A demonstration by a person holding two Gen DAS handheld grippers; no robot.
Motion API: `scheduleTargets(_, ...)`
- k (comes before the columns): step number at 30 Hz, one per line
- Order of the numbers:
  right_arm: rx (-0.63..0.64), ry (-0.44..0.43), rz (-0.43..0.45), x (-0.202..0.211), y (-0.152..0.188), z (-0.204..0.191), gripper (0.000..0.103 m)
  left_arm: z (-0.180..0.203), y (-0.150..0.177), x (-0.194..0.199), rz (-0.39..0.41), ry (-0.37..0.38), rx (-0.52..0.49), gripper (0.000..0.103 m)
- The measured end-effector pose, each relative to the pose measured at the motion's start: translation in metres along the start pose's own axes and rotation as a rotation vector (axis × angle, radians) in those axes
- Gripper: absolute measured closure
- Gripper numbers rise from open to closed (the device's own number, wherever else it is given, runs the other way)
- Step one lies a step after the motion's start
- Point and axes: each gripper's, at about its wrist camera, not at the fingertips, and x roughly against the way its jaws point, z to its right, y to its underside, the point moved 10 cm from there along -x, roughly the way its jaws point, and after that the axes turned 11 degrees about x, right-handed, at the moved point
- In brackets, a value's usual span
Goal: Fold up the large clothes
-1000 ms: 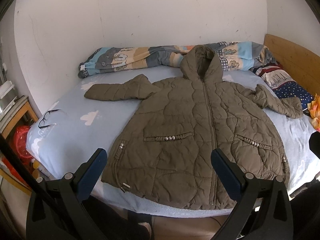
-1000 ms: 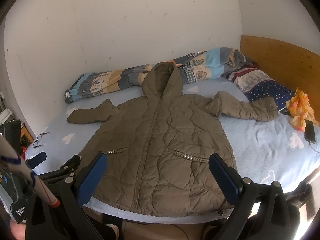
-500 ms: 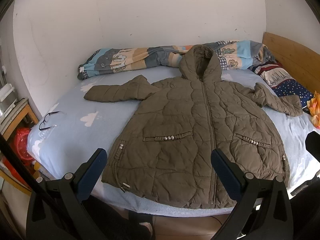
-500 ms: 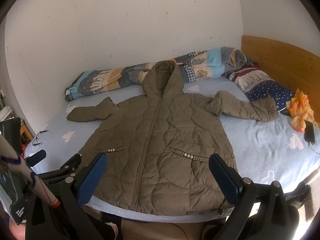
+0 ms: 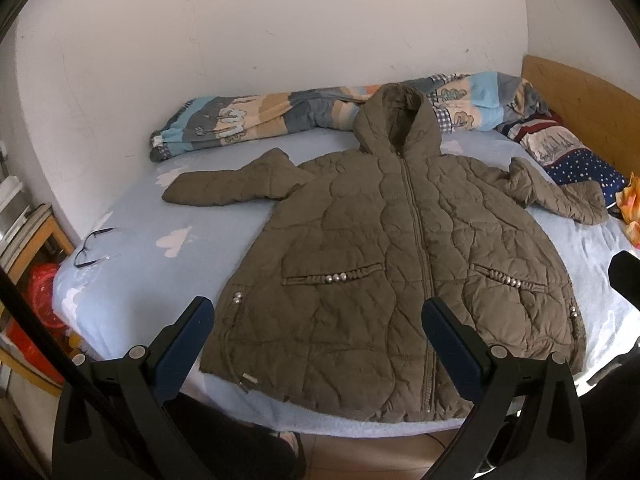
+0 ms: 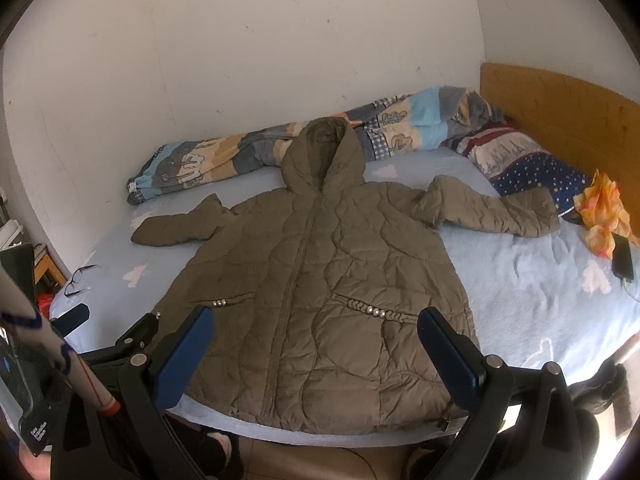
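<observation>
Jacket (image 5: 400, 264) flat, unfolded on bed (image 5: 160, 264); left gripper (image 5: 318, 328) and right gripper (image 6: 316, 338) wide, empty.

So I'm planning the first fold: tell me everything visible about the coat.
The coat is olive-brown, quilted and puffy, hooded, zipped shut. It lies flat, front up, on the blue sheet, sleeves spread sideways, hood against the rolled duvet. Beaded pocket trims show. Its hem reaches the bed's near edge. Neither claw touches it.
</observation>
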Motion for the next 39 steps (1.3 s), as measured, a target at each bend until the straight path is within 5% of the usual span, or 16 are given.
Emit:
scheduleTargets(4, -0.048, -0.005, -0.039, -0.023, -0.005, 0.021, 0.000, 0.002, -0.031, -0.031, 0.078, -0.017, -0.049, 0.000)
scheduleTargets(6, -0.072, 0.017, -0.032, -0.033, -0.015, 0.044, 0.000, 0.006, -0.064, -0.058, 0.224, -0.060, -0.098, 0.000)
scheduleTargets(9, -0.145, 0.076, -0.036, -0.051, -0.027, 0.093, 0.000, 0.018, -0.111, -0.091, 0.261, -0.069, -0.094, 0.000)
scheduleTargets(13, -0.260, 0.137, -0.070, -0.084, -0.036, 0.168, 0.000, 0.035, -0.130, -0.162, 0.124, -0.045, -0.090, 0.000)
scheduleTargets(18, -0.505, 0.155, -0.104, -0.135, -0.030, 0.282, 0.000, 0.024, -0.116, -0.222, 0.000, -0.076, -0.038, 0.000)
scheduleTargets(23, -0.707, 0.258, -0.077, -0.165, -0.007, 0.407, 0.000, 0.018, -0.125, -0.232, 0.016, -0.080, -0.050, 0.000)
scheduleTargets(26, -0.850, 0.249, -0.054, -0.175, 0.014, 0.463, 0.000, 0.013, -0.124, -0.239, 0.003, -0.078, -0.040, 0.000)
scheduleTargets(32, -0.947, 0.263, -0.017, -0.192, 0.026, 0.524, 0.003, 0.015, -0.116, -0.256, -0.039, -0.109, -0.076, 0.000)
scheduleTargets(39, -0.994, 0.251, -0.013, -0.226, 0.037, 0.564, 0.020, 0.016, -0.107, -0.266, -0.066, -0.134, -0.107, 0.000)
